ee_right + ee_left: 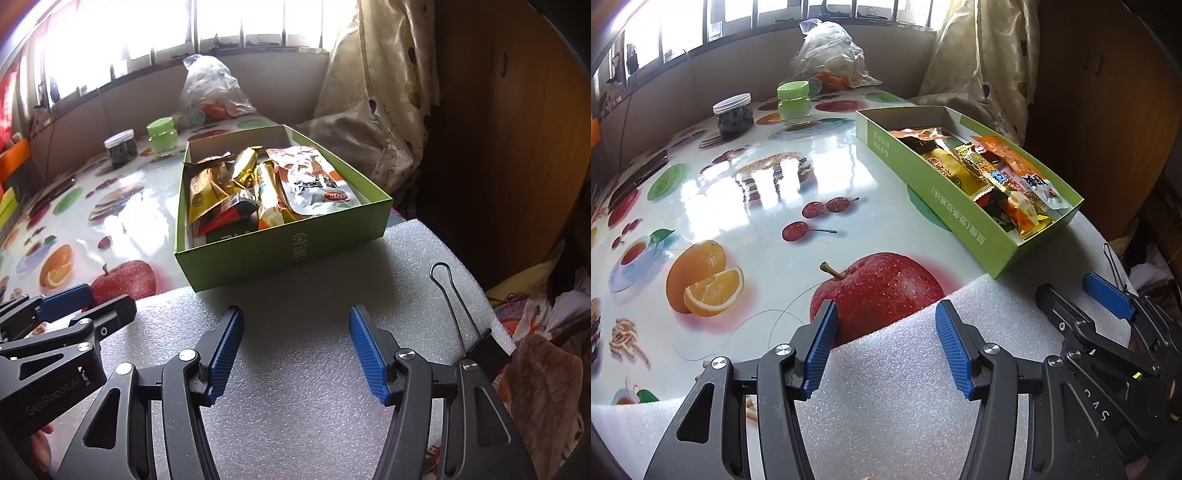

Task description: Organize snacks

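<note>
My left gripper (pixel 886 347) hung over white foam sheet (pixel 905 387), blue-padded jaws apart, nothing between. My right gripper (pixel 295 347) likewise spread wide and empty (foam under it too). Foil snack packets (pixel 258 188), gold, orange and silver, lay heaped inside open green cardboard box (pixel 291 247) ahead, box straddling foam edge and glossy fruit-print tabletop (pixel 738 192). Green-lidded jar (pixel 793 103) and dark jar (pixel 733 115) stood well apart, beyond.
</note>
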Demonstrator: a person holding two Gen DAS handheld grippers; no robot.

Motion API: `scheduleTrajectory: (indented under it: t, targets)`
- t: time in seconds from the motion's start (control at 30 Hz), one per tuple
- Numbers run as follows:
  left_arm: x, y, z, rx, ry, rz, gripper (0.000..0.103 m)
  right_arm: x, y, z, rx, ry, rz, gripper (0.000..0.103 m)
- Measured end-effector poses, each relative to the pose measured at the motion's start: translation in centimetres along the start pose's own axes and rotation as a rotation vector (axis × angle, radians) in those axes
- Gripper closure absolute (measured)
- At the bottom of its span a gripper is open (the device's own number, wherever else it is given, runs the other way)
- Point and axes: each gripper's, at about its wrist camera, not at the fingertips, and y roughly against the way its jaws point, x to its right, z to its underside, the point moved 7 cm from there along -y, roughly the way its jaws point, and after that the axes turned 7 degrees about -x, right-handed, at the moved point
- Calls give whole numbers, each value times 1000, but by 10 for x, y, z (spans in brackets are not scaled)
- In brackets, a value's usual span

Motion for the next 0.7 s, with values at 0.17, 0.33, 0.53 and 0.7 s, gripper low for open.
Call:
scheduleTrajectory:
  t: [0.17,0.33,0.53,0.7]
  targets:
    - [-1,0,0,2,7,8,47,0,0,0,0,-2,0,43]
    - [-2,1,0,2,10,9,47,1,0,0,1,-6,3,43]
    - [-2,1,1,2,11,8,47,1,0,0,1,-7,3,43]
    - [-2,1,1,2,11,9,47,1,0,0,1,-7,3,43]
